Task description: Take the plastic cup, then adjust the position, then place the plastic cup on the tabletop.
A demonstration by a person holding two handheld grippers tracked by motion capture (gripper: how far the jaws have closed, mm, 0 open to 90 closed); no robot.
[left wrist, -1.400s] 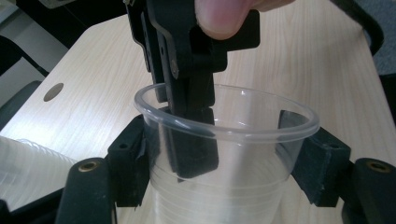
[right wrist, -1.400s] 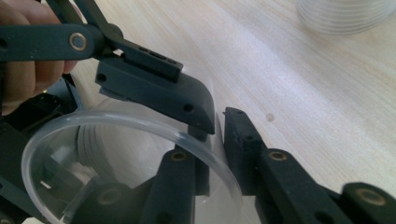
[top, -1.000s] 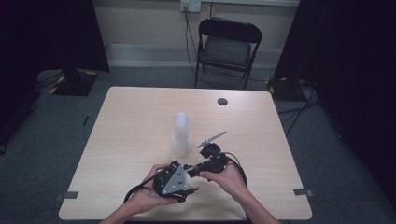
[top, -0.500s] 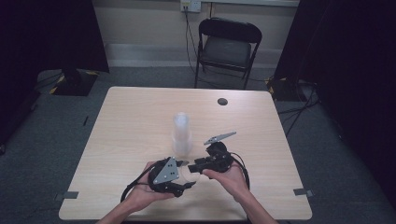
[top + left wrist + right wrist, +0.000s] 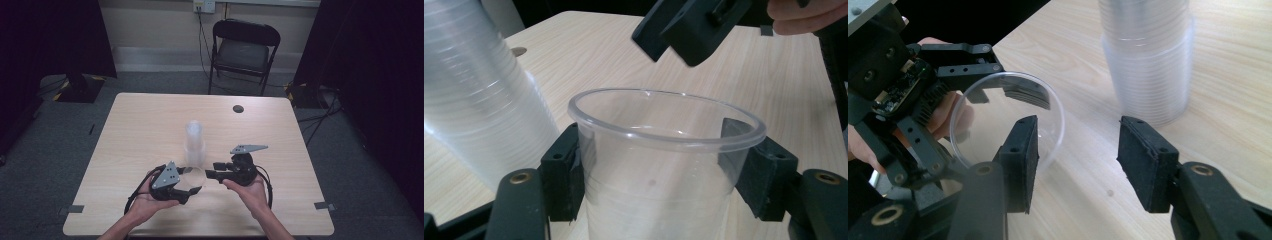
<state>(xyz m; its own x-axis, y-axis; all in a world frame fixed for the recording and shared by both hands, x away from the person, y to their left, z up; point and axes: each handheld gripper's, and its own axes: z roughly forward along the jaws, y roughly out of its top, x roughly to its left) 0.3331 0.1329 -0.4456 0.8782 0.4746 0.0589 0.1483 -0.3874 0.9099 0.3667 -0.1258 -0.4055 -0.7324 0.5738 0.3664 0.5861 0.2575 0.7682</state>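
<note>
Hands come in at the near edge of the desk (image 5: 150,120), two of them, each with a hand-held gripper. Left hand-held gripper (image 5: 192,181) sits nearest, jaws about half closed and pressed on either side of one clear cup (image 5: 664,165); from the left gripper view the pads sit just under the cup's rim, one on each wall. From above, the cup (image 5: 192,176) shows as a faint round rim just ahead of the grey plate, close to the desk's near middle. Its base is cut off at the bottom of the left gripper view, so I cannot tell whether it rests on the wood or hangs above it.

Right hand-held gripper (image 5: 212,170) is just beside it, pointing toward the left one. Its jaws have just been opening and now stand fairly wide, with nothing between them but bare wood in the right gripper view (image 5: 1078,160). Its left pad is near the cup's rim (image 5: 1008,120); whether it touches I cannot make out through the clear plastic.

Behind both stands one stack of clear cups (image 5: 194,142), upright, nested so tightly that they cannot be counted. Its top is cut off in both gripper views.

Farther back, one small dark disc (image 5: 238,108) lies near the far edge, too small to identify. Beyond the desk stands one folding chair (image 5: 243,50).
</note>
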